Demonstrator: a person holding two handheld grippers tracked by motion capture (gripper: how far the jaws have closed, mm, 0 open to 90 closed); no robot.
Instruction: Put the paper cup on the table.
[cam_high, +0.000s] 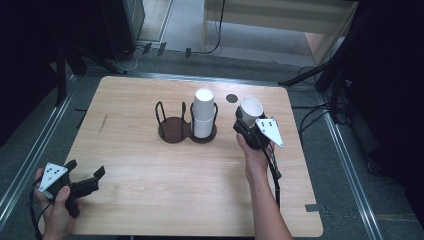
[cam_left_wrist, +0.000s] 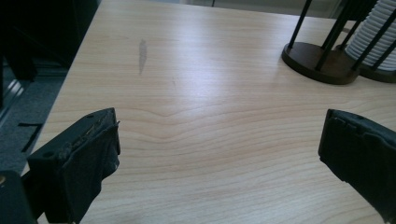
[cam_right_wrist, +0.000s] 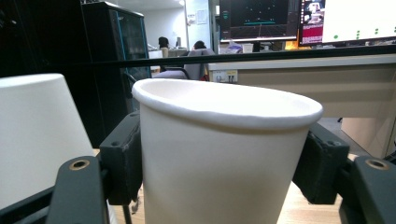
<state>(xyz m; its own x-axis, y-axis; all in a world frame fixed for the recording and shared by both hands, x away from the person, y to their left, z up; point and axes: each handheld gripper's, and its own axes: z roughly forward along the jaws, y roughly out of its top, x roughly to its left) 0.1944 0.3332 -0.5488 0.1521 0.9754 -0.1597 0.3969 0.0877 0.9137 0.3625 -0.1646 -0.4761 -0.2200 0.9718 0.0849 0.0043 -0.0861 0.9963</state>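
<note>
White paper cup (cam_high: 251, 108) upright, pinched in right gripper (cam_high: 245, 121) | hand (cam_high: 254, 156) raised right of stacked cups (cam_high: 203, 113) | left gripper (cam_high: 86, 174) spread, low over bench (cam_high: 150, 175)

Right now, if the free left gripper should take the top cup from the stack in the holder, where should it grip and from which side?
Probably the upper wall of the top cup, coming from above. The stack is upside down inside the holder, whose black posts guard its lower sides. The open left gripper holds nothing.
</note>
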